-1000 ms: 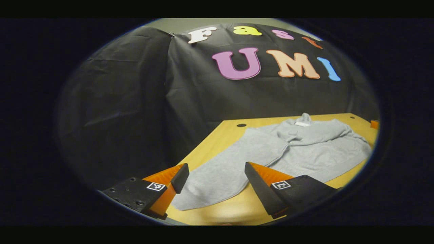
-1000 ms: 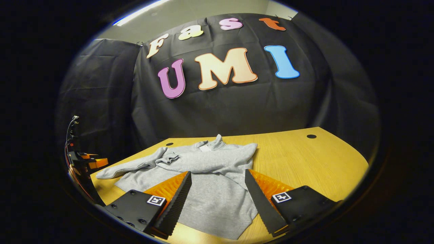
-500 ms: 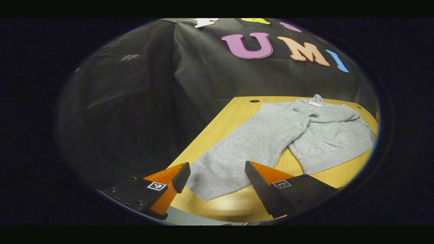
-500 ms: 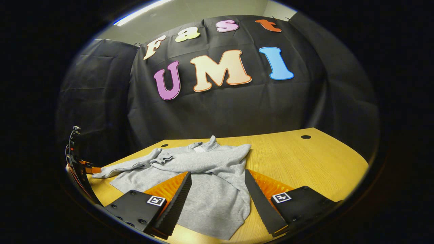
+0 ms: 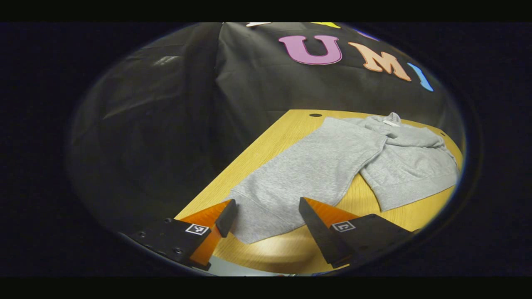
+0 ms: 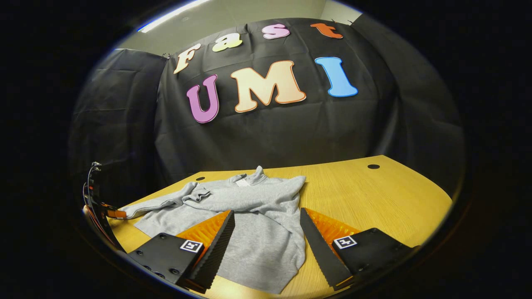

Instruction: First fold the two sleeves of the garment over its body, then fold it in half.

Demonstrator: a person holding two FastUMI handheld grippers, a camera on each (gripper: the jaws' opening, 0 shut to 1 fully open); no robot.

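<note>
Hovering my wide-open left gripper [image 5: 266, 218] astride the sleeve's cuff [image 5: 253, 222], sleeve [image 5: 316, 166] stretching straight ahead; right gripper [image 6: 266, 236] gapes idle.

In the left gripper view, the left gripper [image 5: 266, 218] hangs low over the near end of a wooden table [image 5: 266, 145], its two fingers spread wide apart with nothing clamped between them. A grey garment [image 5: 353, 162] lies spread on the tabletop. One long sleeve [image 5: 299, 178] stretches from the shoulder toward the camera, and its cuff [image 5: 257, 222] lies in the gap between the fingers, close to the left-hand finger; whether that finger touches it cannot be told. The body [image 5: 411, 170] of the garment lies farther off to the right, its collar [image 5: 388, 120] toward the far edge. A small dark hole [image 5: 315, 115] marks the far end of the table
</note>
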